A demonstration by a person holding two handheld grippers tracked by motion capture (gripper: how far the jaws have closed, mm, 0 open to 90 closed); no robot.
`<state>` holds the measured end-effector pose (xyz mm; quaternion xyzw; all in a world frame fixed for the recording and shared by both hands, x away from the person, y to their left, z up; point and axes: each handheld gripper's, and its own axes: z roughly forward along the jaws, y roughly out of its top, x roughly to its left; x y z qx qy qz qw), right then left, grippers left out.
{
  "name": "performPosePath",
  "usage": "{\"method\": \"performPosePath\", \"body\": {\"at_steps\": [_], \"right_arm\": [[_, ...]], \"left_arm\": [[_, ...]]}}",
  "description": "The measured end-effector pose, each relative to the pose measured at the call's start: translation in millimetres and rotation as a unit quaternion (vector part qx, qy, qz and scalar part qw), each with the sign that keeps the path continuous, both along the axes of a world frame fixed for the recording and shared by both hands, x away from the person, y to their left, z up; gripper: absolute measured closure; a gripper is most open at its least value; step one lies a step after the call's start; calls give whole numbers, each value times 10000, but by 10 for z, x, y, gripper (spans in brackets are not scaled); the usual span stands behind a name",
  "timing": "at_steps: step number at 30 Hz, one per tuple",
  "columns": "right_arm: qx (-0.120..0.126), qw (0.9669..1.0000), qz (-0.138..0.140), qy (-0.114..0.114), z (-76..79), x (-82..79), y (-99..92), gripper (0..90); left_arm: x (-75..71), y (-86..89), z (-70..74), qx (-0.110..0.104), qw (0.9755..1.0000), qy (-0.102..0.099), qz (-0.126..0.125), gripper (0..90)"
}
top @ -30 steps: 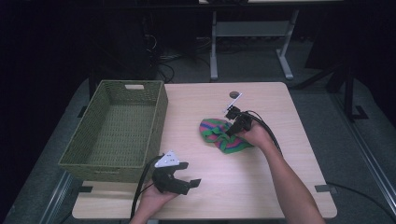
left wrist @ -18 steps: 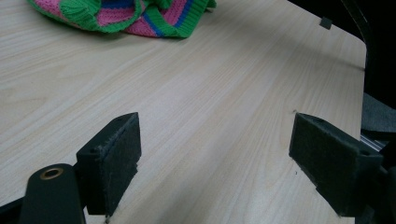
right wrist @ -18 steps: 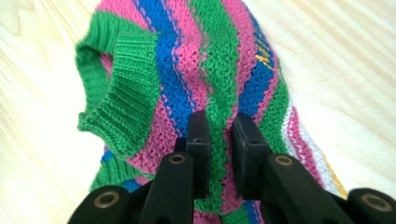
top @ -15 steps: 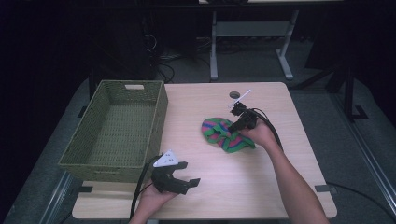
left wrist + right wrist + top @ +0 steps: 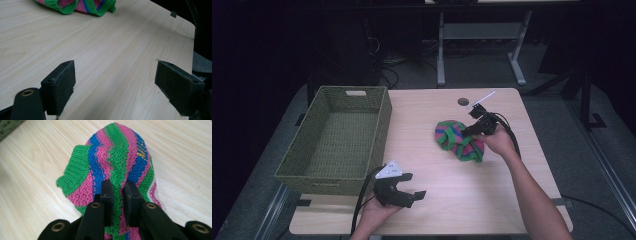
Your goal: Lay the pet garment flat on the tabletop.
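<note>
A: The right tongs (image 5: 117, 185) have pinched a ridge of the striped knit hat (image 5: 113, 167), jaws nearly closed with a fold of wool between them; the hat sits on the worktop (image 5: 512, 200) right of centre, well apart from the woven basket (image 5: 337, 135) at the left edge.

B: And the left tongs (image 5: 412, 192)?

A: Spread wide and holding nothing; they rest near the front edge just beside the basket's near corner; their own view has bare wood between the jaws and the hat far off at the top.

B: So how should the lift go, if the basket is where the hat belongs?

A: I'd judge the grip is only on one thin fold, so raise it slowly and straight up; wool stretches and can slip out of a shallow pinch; if it sags, bite deeper before travelling.

B: Anything to watch on the way across?

A: Carry it high enough that the hanging brim clears the basket wall; let go only once it hangs over the middle; keep the left tongs out of the path.
</note>
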<state>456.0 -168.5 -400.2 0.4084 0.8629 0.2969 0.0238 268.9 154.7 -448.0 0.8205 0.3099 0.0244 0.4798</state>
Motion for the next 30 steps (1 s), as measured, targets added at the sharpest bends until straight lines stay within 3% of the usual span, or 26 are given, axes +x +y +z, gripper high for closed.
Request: {"method": "performPosePath", "body": {"at_steps": [5,6,12,30], "right_arm": [[109,9999,-17,-74,74,-27,-23,794],[235,9997,-30,-105,110,-39,-36,794],[453,9988,-89,-170,209,-93,-65,794],[1011,9940,125,-398,525,-372,-141,794]], "left_arm": [[-3,-2,0,-2,10000,2,0,165],[-5,-4,0,-8,10000,-1,5,165],[-9,-3,2,-20,10000,1,17,165],[-10,28,13,-80,9999,-23,66,165]]}}
